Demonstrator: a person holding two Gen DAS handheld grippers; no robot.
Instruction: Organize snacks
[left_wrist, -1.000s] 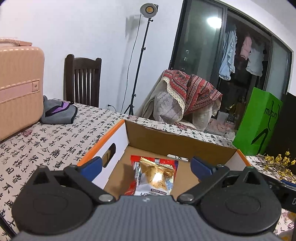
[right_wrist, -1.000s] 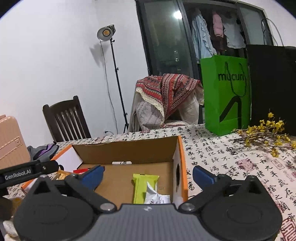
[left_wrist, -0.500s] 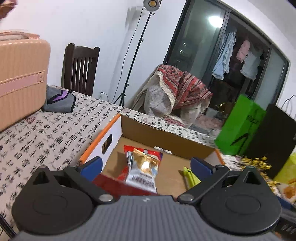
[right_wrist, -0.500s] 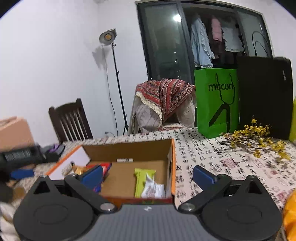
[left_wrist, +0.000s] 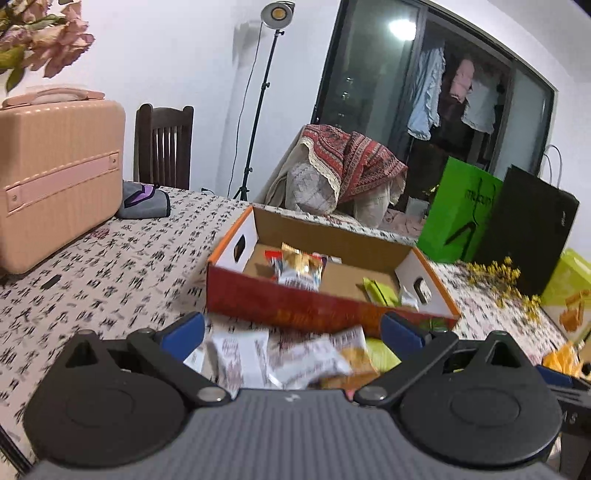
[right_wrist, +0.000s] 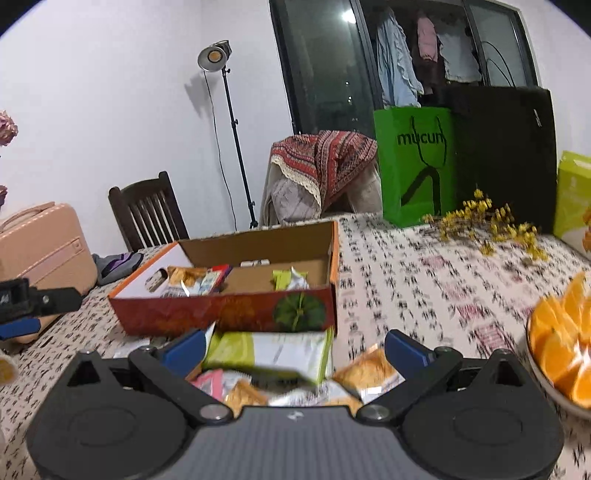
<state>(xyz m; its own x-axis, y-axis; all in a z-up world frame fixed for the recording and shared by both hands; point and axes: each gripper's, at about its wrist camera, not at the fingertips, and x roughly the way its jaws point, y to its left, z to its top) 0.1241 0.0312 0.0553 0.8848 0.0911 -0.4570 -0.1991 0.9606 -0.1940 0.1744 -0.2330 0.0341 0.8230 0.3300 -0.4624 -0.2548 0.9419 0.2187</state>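
An open cardboard box (left_wrist: 295, 306) with red front and orange rims sits on the patterned tablecloth; it also shows in the right wrist view (right_wrist: 229, 314). Inside lie a red-and-gold snack pack (left_wrist: 299, 267) at the left and a lime-green bar (left_wrist: 380, 291) at the right. Loose snack packets (left_wrist: 306, 358) lie on the cloth in front of the box. My left gripper (left_wrist: 291, 334) is open and empty above them. My right gripper (right_wrist: 293, 349) is open and empty over a lime-and-white packet (right_wrist: 269, 354) and orange-printed packets (right_wrist: 365, 369).
A pink suitcase (left_wrist: 55, 177) and grey pouch (left_wrist: 144, 201) stand at the left. A green bag (right_wrist: 415, 166), black bag (right_wrist: 506, 155) and yellow dried flowers (right_wrist: 487, 225) stand behind right. A bowl of orange slices (right_wrist: 565, 350) sits at the right edge.
Both grippers have pulled back out of the box toward the near table edge. The box front and the loose packets before it have come into view. Both stay open and empty.
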